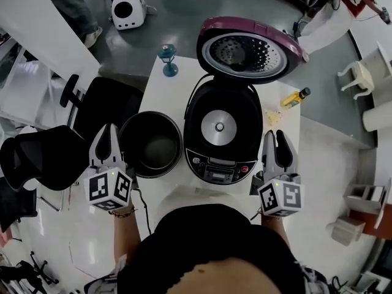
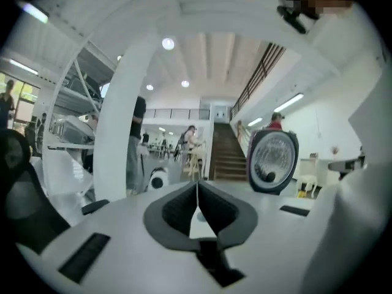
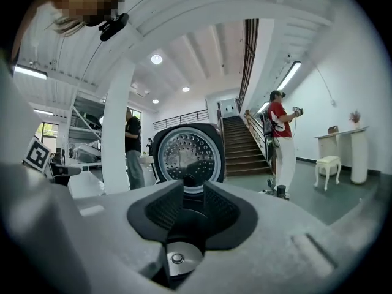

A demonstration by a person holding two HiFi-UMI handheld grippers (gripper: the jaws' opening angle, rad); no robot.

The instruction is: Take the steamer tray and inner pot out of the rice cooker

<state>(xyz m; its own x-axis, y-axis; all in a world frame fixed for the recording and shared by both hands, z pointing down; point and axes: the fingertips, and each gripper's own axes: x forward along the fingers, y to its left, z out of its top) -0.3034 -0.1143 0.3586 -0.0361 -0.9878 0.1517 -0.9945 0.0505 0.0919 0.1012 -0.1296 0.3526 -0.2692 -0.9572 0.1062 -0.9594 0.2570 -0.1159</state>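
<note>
Inner pot (image 1: 151, 146) on tabletop (image 1: 177, 90) left of open rice cooker (image 1: 222, 133); left gripper (image 1: 109, 131) jaws clenched empty, right gripper (image 1: 277, 137) jaws parted, empty.

Left tongs (image 2: 197, 195) closed, empty
Dark pads (image 2: 177, 208) meet along one seam; beyond them, to the right, the rice cooker's raised lid (image 2: 272, 162) faces the camera, a staircase (image 2: 228, 155) behind.
</note>
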